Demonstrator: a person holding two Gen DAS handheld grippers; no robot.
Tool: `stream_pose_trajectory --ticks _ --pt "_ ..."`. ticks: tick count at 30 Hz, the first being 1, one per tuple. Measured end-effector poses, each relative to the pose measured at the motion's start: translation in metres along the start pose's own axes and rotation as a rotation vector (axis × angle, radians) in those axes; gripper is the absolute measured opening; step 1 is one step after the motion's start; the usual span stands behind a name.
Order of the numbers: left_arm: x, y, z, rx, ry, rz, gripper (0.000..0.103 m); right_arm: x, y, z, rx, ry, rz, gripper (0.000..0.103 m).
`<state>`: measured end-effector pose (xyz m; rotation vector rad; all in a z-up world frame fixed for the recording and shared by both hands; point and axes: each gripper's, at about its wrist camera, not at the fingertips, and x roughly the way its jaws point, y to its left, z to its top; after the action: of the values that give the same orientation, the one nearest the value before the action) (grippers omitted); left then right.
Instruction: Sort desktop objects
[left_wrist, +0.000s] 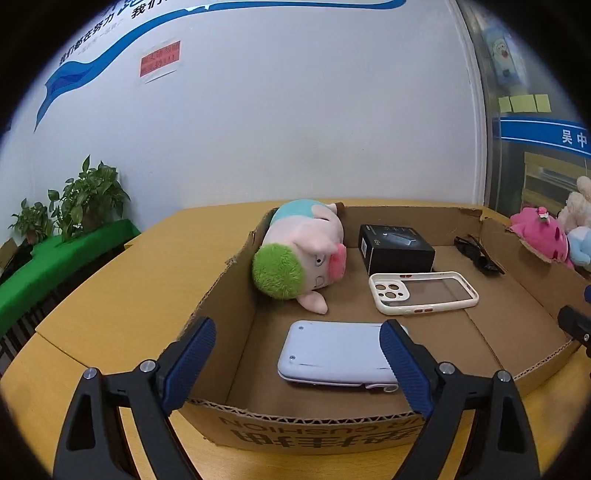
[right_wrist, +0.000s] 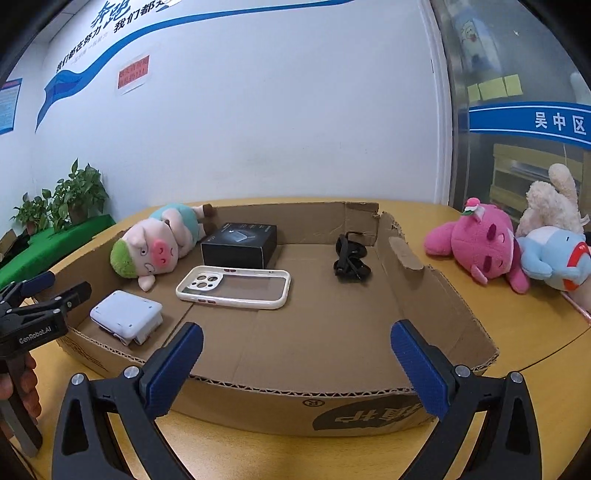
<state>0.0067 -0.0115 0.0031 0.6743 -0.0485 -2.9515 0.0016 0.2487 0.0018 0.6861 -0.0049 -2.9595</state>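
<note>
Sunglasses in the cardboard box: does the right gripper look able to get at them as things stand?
Probably yes. The right gripper is open and empty, and the sunglasses lie alone on bare cardboard; only the low near wall of the box lies between.

Potted plants stand on a green ledge by the white wall. A red notice hangs there; yellow notes stick to the glass partition.

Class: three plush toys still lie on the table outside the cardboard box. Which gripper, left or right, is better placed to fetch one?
Probably the right gripper: open, empty, nearer the pink plush beside the box's right wall. The left gripper faces the box's far-left end.
</note>
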Motion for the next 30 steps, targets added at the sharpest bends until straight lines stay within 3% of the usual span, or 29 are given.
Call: stream_pose_trajectory --ticks 30 --pt "0.0045 0.0012 0.0007 0.012 0.006 -0.027 0.093 0.0002 -0.0016 -0.0013 -0.003 0.007 0.004 0.103"
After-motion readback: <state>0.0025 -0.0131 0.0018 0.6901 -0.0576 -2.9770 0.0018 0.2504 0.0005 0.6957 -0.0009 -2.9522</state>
